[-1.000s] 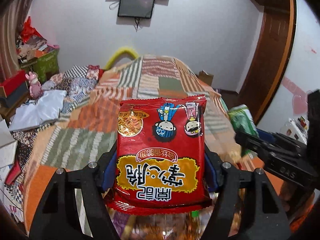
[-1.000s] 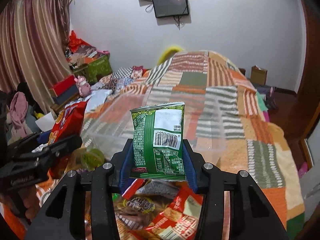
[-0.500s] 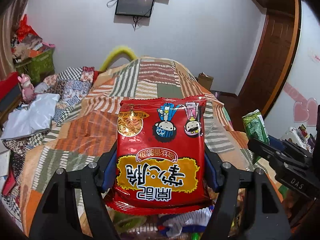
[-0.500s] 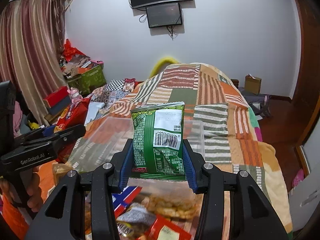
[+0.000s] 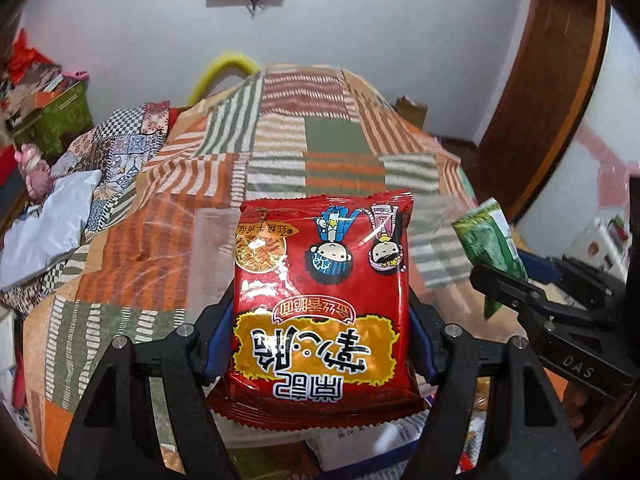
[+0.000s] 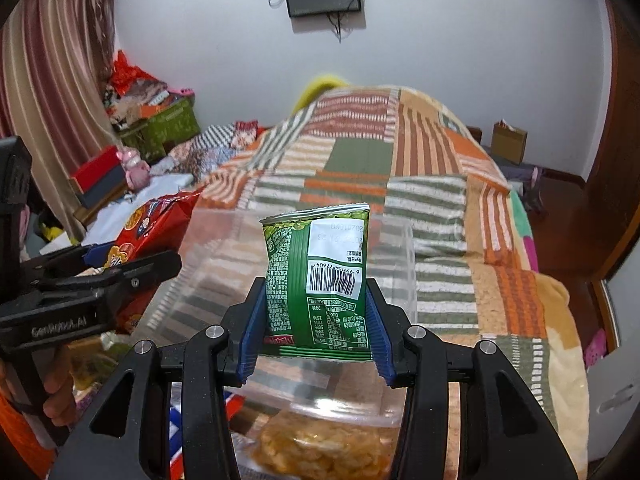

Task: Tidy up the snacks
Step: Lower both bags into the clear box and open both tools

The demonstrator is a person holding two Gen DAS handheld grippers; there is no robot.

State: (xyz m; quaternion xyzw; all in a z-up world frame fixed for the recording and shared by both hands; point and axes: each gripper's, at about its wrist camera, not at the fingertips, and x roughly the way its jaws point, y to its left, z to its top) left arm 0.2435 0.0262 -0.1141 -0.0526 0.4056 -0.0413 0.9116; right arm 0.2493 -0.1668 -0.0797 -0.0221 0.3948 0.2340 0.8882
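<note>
Left wrist view: my left gripper (image 5: 320,312) is clamped on the red noodle-snack packet (image 5: 322,296), blue pads pressing its two side edges; the packet stands on end with its print upside down to the camera, long axis running along the fingers, top seam pointing away from me. Just beyond and below that seam I read the rim and walls of a clear plastic bin (image 5: 208,248) sitting on the patchwork quilt (image 5: 332,152); the packet's far edge overlaps the bin's outline, so the bin lies ahead of and under the fingers. At the right edge the right gripper (image 5: 508,280) shows side-on with the green snack packet (image 5: 486,240) in it, near mine but apart. Loose snack packs lie below the fingers, too cut off to name. Right wrist view: my right gripper (image 6: 316,320) is closed on the green snack packet (image 6: 320,280), barcode side toward the lens, upright, long axis along the fingers. The clear plastic bin (image 6: 400,248) surrounds it in view: the far wall is behind the packet, the near rim passes under the pads. I judge this packet already over the bin's mouth. A bag of golden crackers (image 6: 320,448) lies below the near rim. The left gripper (image 6: 132,276) with the red packet (image 6: 156,220) sits at the bin's left side, seemingly outside the wall. Judgement: the right hand is nearer a drop; the left needs to carry further across toward the bin first.
</note>
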